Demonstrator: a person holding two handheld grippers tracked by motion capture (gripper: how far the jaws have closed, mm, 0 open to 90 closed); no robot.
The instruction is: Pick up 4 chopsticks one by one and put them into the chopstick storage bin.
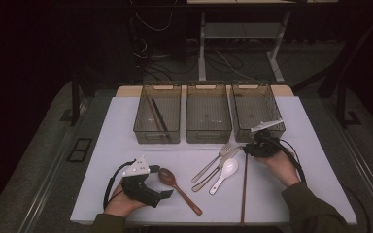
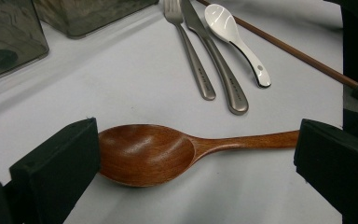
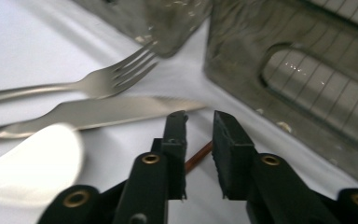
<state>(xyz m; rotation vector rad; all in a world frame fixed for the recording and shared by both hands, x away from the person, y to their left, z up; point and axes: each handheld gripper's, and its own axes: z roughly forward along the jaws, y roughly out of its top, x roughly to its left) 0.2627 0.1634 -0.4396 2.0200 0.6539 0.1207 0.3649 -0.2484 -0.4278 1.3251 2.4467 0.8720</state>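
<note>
Wooden spoon btwn left gripper's matt black jaws looked like polished brown wood w/ visible grain, slight sheen. Beyond it, fork & knife were brushed metal, satin finish; white spoon glossy, ceramic-like. Chopstick btwn right gripper's jaws was smooth reddish wood. Bins ahead were smoky translucent plastic. Table was matt white.
</note>
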